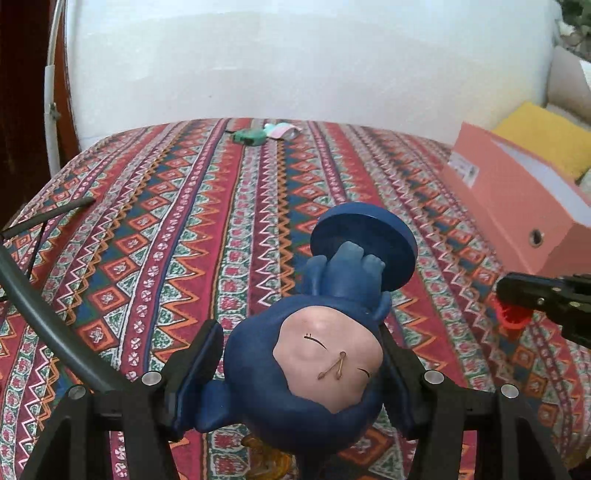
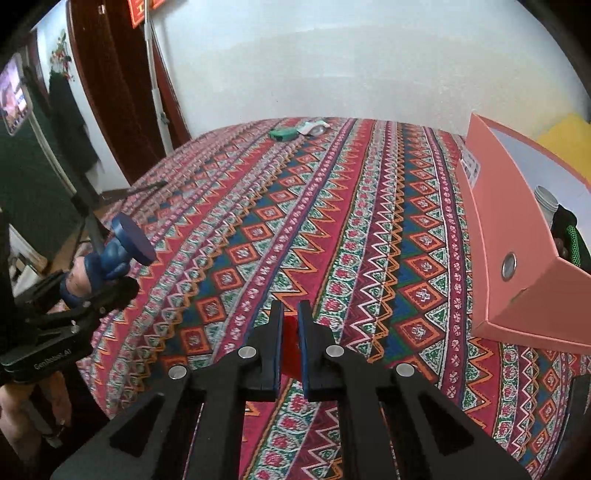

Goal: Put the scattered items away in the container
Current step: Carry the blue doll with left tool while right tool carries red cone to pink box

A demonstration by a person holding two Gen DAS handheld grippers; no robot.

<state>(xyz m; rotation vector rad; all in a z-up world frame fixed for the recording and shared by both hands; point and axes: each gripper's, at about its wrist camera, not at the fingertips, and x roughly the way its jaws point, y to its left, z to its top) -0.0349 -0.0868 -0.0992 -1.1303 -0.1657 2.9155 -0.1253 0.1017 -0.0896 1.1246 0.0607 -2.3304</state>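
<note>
Patterned cloth [image 1: 207,206] below, left hand-held gripper [image 1: 299,373] clamps figurine [image 1: 325,354]; right hand-held gripper [image 2: 290,332] pinches red piece [image 2: 290,343].

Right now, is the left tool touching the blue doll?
Touching. The left wrist view shows the left tool with both fingers pressed against the blue doll's head, which hangs upside down.

At the lower left of the right wrist view, the left gripper [image 2: 110,291] carried grey lettering on its black body that read roughly "GenRobot.AI". The white label [image 2: 471,165] on the pink box [image 2: 517,295], at right, was too small to read, as was the red sign [image 2: 142,9] at the top.
</note>
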